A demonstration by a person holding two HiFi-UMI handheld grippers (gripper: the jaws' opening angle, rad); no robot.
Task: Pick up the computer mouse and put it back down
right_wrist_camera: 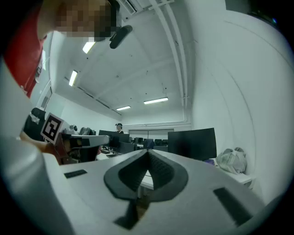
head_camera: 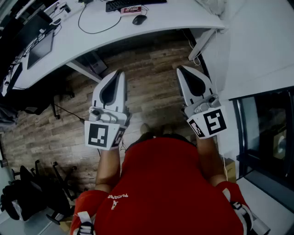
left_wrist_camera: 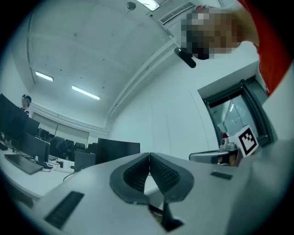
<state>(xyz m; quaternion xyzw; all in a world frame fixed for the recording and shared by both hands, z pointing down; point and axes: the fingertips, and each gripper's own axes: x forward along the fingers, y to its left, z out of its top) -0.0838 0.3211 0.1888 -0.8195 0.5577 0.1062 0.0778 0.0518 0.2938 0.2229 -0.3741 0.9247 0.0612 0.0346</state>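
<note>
A dark computer mouse (head_camera: 139, 19) lies on the white desk (head_camera: 165, 18) at the top of the head view, just below a black keyboard (head_camera: 131, 4). My left gripper (head_camera: 120, 73) is held above the wooden floor well short of the desk, its jaws shut with nothing between them. My right gripper (head_camera: 180, 69) hovers beside it at the same distance, jaws also shut and empty. In the left gripper view the left gripper's tips (left_wrist_camera: 149, 156) meet; in the right gripper view the right gripper's tips (right_wrist_camera: 148, 152) meet too. Both point roughly level across the room.
A red-and-white box (head_camera: 130, 9) sits by the keyboard and a black cable (head_camera: 94, 27) loops across the desk. A dark monitor (head_camera: 40, 48) lies at the desk's left. Desk legs (head_camera: 202, 43) stand over the wood floor (head_camera: 151, 92). Black chairs (head_camera: 32, 193) stand at lower left.
</note>
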